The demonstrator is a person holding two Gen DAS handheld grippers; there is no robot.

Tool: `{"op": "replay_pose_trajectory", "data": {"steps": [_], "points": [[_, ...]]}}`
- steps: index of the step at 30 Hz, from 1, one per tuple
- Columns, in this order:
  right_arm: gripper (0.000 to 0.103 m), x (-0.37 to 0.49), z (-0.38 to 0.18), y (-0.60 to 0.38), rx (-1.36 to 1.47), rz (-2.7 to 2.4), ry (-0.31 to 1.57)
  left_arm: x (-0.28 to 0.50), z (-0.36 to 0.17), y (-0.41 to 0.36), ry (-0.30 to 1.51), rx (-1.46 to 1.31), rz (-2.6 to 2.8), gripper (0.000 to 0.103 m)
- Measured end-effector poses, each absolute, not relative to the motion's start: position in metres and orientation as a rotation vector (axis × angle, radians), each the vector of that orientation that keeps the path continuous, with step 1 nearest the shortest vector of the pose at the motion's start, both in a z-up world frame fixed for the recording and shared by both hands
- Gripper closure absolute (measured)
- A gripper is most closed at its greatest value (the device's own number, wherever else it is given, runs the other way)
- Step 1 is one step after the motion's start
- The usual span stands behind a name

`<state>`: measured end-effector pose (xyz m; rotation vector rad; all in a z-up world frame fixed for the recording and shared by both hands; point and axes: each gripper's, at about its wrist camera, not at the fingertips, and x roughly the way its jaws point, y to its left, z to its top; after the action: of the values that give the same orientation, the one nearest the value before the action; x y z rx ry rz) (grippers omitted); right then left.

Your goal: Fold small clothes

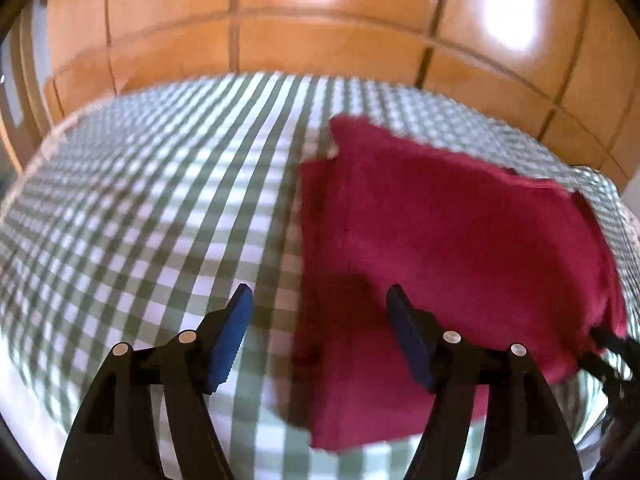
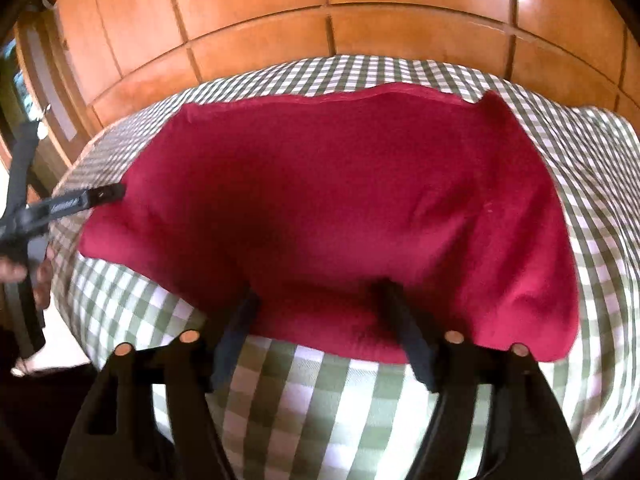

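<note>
Left hand-held gripper [image 1: 318, 300]: jaws wide, holding nothing, poised over the left edge of the red cloth [image 1: 440, 232]. Right hand-held gripper [image 2: 316, 300]: jaws wide, fingertips at the cloth's near edge, nothing pinched. Red cloth: spread flat on the desk, folded layers showing at its left side. Desk: covered by a green-and-white checked tablecloth [image 1: 140, 200]. Room: orange-brown wooden panelling [image 2: 260, 8] behind the desk, with bright light patches.
</note>
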<state>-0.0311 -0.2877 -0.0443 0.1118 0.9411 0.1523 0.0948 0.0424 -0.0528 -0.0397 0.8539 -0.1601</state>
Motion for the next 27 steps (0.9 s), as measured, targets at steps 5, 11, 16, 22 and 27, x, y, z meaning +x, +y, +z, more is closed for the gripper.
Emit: {"op": "replay_pose_trajectory", "data": {"steps": [5,11,16,22,27], "points": [[0.030,-0.038,-0.030,-0.313,0.183,0.073,0.898,0.051,-0.035,0.003,0.763,0.019,-0.325,0.035],[0.030,-0.038,-0.039,-0.341,0.260,-0.021,0.906,0.048,-0.066,-0.045,0.845,0.142,-0.380,0.035],[0.030,-0.043,-0.056,-0.348,0.258,-0.016,0.904,0.039,-0.082,-0.045,0.849,0.198,-0.358,0.035],[0.030,-0.049,-0.057,-0.344,0.242,-0.024,0.892,0.033,-0.064,-0.022,0.821,0.126,-0.316,0.035],[0.026,-0.048,-0.058,-0.343,0.242,-0.019,0.894,0.040,-0.034,0.004,0.776,0.051,-0.212,0.035]]}}
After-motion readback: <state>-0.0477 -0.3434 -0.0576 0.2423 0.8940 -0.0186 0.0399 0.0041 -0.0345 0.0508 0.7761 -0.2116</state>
